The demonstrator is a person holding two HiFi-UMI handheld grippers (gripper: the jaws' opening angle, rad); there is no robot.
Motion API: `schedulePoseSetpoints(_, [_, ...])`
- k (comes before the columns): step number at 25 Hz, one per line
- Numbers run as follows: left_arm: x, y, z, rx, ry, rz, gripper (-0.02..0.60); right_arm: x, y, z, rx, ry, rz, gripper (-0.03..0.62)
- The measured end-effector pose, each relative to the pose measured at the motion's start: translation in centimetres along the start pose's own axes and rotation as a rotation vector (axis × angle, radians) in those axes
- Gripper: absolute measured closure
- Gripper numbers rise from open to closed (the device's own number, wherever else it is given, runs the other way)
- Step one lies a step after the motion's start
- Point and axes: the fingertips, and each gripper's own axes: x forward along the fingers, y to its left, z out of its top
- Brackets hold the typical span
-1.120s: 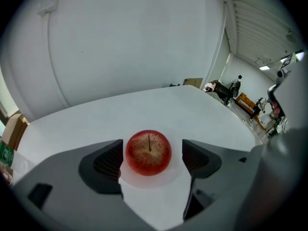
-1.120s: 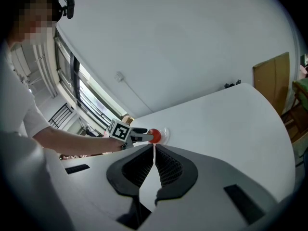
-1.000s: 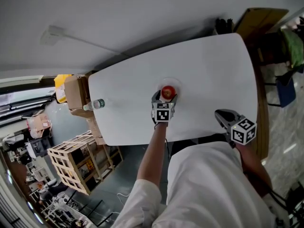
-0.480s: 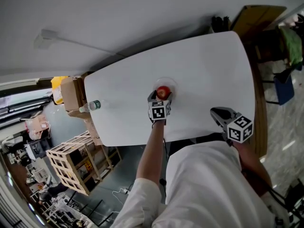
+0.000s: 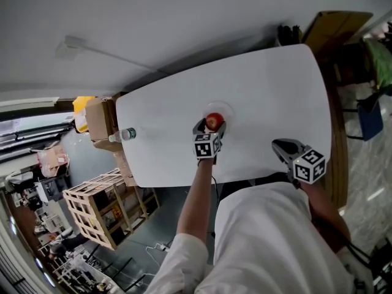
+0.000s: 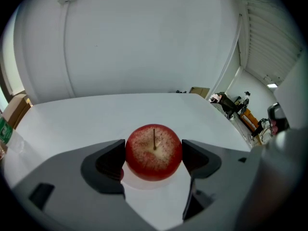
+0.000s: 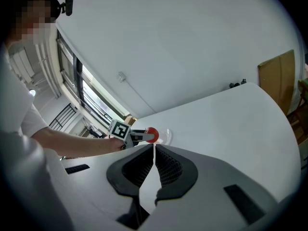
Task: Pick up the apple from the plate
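Observation:
A red apple with a short stem sits between the jaws of my left gripper, which is shut on it from both sides. In the left gripper view the apple fills the gap of the left gripper, and the clear plate shows just beneath it. I cannot tell whether the apple touches the plate. My right gripper hovers near the table's front edge, shut and empty, its jaws pressed together. From there I see the apple and plate in the distance.
The white table carries a small water bottle near its left edge. Off that edge stand a cardboard box and a wooden crate. A brown board leans beyond the far right corner.
My left gripper stays closed on the apple at the plate, with only a slight shift. The right gripper has barely moved.

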Motion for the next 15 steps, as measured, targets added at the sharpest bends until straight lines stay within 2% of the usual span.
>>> schedulePoseSetpoints(15, [-7.3,-0.6,1.7,-0.035,-0.132,-0.057,0.215,0.8,3.6,0.1,-0.063,-0.018,0.015,0.557])
